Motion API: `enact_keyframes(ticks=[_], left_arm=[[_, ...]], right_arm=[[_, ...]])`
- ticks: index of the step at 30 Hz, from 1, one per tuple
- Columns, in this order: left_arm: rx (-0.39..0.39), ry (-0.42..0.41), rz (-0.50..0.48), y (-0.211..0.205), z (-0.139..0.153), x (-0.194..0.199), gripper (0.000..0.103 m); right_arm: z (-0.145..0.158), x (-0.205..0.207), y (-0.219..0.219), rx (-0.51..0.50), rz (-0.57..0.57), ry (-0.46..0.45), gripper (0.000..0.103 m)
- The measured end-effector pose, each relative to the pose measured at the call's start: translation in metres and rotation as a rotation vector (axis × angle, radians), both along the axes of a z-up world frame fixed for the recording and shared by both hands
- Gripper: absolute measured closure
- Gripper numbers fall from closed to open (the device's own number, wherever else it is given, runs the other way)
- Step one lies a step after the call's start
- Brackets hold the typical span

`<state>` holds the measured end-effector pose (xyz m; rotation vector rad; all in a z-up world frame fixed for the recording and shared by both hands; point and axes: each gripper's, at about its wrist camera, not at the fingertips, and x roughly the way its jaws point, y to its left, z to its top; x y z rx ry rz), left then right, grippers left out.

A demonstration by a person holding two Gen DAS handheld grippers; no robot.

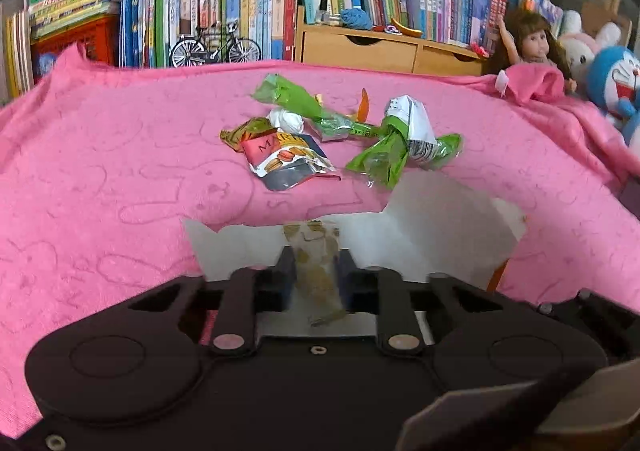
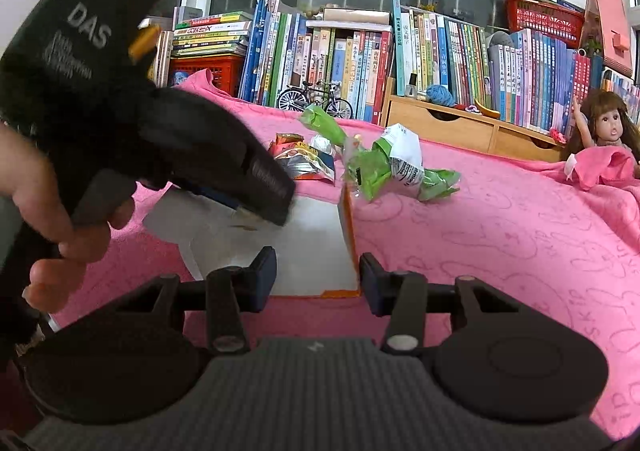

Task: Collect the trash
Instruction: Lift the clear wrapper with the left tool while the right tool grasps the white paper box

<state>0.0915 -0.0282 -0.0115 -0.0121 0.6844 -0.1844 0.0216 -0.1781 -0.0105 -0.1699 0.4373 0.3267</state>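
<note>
A clear wrapper with gold print [image 1: 318, 263] sits between the fingers of my left gripper [image 1: 317, 271], which is shut on it just above an open white box with orange edges [image 1: 400, 235]. In the right wrist view the left gripper [image 2: 276, 207] points down into that box [image 2: 316, 247]. My right gripper [image 2: 318, 283] spans the box's near end with a pad against each side. Behind the box lie green wrappers [image 1: 384, 159], a macaron packet [image 1: 284, 163] and a crumpled white paper [image 1: 286, 121].
A pink towel [image 1: 100, 171] covers the surface. Along the back stand rows of books [image 1: 240, 11], a model bicycle [image 1: 216, 45] and a wooden drawer unit [image 1: 380, 49]. A doll [image 1: 532, 39] and plush toys [image 1: 612, 79] sit far right. A hand [image 2: 60, 211] holds the left gripper.
</note>
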Motion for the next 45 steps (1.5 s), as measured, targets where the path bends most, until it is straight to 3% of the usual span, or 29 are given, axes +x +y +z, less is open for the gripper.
enact_keyframes(ticks=[4,8,12,18,22,24,25,30,38,45], left_arm=[[-0.03,-0.001,-0.003,0.003,0.007,-0.005,0.091],[0.025,-0.078,-0.025,-0.001,0.02,-0.019,0.091],[0.048,-0.149,-0.035,-0.001,0.037,-0.036,0.091],[0.019,-0.202,-0.023,0.009,0.059,-0.057,0.091],[0.024,-0.215,-0.022,0.017,0.066,-0.067,0.091],[0.028,-0.221,-0.02,0.02,0.068,-0.073,0.091],[0.027,-0.224,-0.02,0.022,0.068,-0.075,0.091],[0.027,-0.243,-0.013,0.031,0.072,-0.089,0.091],[0.024,-0.247,-0.021,0.038,0.071,-0.111,0.091],[0.009,-0.224,-0.026,0.043,0.066,-0.128,0.091]], right_arm=[[0.0,-0.001,-0.001,0.011,0.004,0.001,0.051],[0.002,0.0,-0.005,0.048,-0.004,0.02,0.052],[0.008,0.004,-0.014,0.109,-0.032,0.029,0.065],[0.013,0.012,-0.021,0.171,-0.049,0.034,0.067],[0.013,0.027,-0.027,0.261,-0.079,0.098,0.071],[0.012,0.032,-0.03,0.274,-0.102,0.114,0.086],[0.012,0.032,-0.032,0.284,-0.108,0.118,0.087],[0.021,0.019,-0.042,0.289,-0.13,0.074,0.094],[0.045,-0.005,-0.066,0.316,-0.139,0.02,0.095],[0.049,-0.029,-0.075,0.321,-0.136,0.015,0.095]])
